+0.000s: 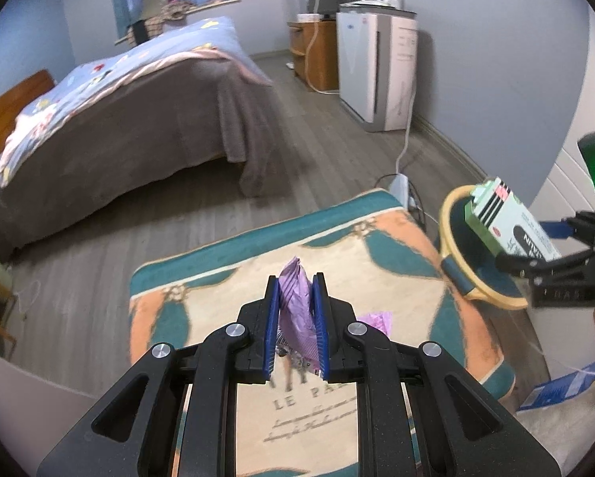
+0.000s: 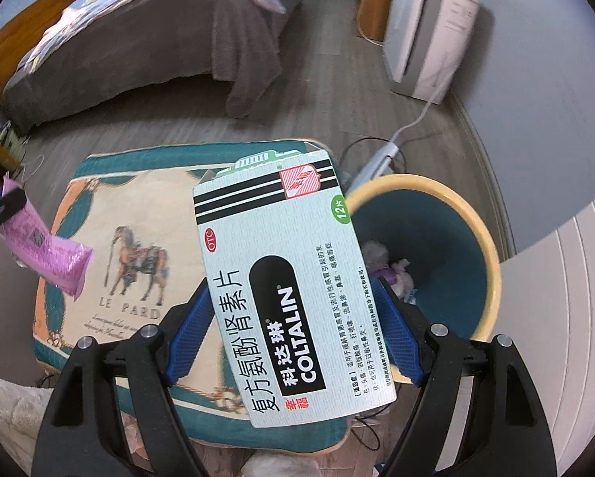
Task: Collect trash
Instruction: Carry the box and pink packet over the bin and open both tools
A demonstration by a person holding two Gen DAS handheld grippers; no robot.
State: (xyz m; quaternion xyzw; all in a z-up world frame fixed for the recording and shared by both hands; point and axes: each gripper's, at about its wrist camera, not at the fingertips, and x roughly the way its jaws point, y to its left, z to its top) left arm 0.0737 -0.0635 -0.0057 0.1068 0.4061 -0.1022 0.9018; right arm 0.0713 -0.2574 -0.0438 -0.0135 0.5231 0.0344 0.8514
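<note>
Two pieces of trash are held above a cushioned stool [image 1: 377, 262] whose cover shows a horse and the words "LE PARD". It stands on a grey wood-plank floor [image 1: 98, 246], with a bed [image 1: 138, 111] under a grey blanket and a blue quilt beyond it, and a white appliance [image 1: 377, 71] against the far wall. The left gripper [image 1: 296, 290] has its jaws clenched on a crumpled purple wrapper [image 1: 295, 310]. The right gripper [image 2: 297, 330] has its jaws spread wide and clamped on the long edges of a white medicine box [image 2: 289, 278] marked COLTALIN, beside a teal bin [image 2: 448, 246] with a yellow rim. Scraps lie at the bin's bottom, too blurred to name. The box hides the stool's right side, and a power strip [image 2: 377, 159] shows only partly behind it.
</note>
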